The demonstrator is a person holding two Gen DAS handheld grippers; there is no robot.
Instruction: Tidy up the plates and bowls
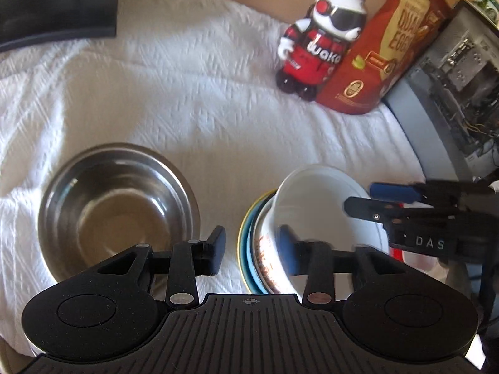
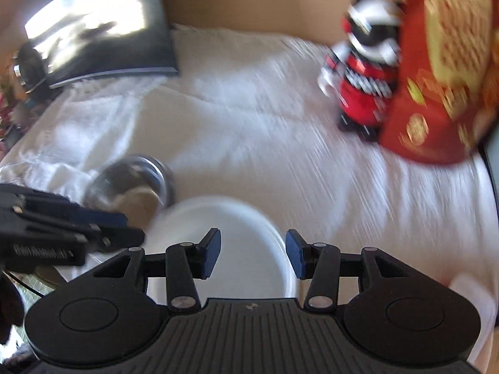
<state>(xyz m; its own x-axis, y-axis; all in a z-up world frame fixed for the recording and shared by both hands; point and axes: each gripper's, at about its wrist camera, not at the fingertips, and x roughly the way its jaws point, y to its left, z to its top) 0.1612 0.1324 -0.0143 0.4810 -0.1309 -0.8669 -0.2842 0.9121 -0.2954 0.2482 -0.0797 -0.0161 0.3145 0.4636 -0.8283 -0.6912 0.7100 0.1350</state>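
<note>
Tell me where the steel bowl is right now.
In the left wrist view the steel bowl stands on the white cloth at lower left, just left of the left gripper and apart from the stacked dishes.

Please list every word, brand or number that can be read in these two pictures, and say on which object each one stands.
"waka" (first letter unclear): white letters on the chest of the red, black and white panda figurine.
"QUA" above "EGG", cut off: on the yellow panel of the red snack bag.
"DAS": on the black body of the right gripper.
Small badges on the bag: too small to read.
Right wrist view: all print blurred, unreadable.
</note>
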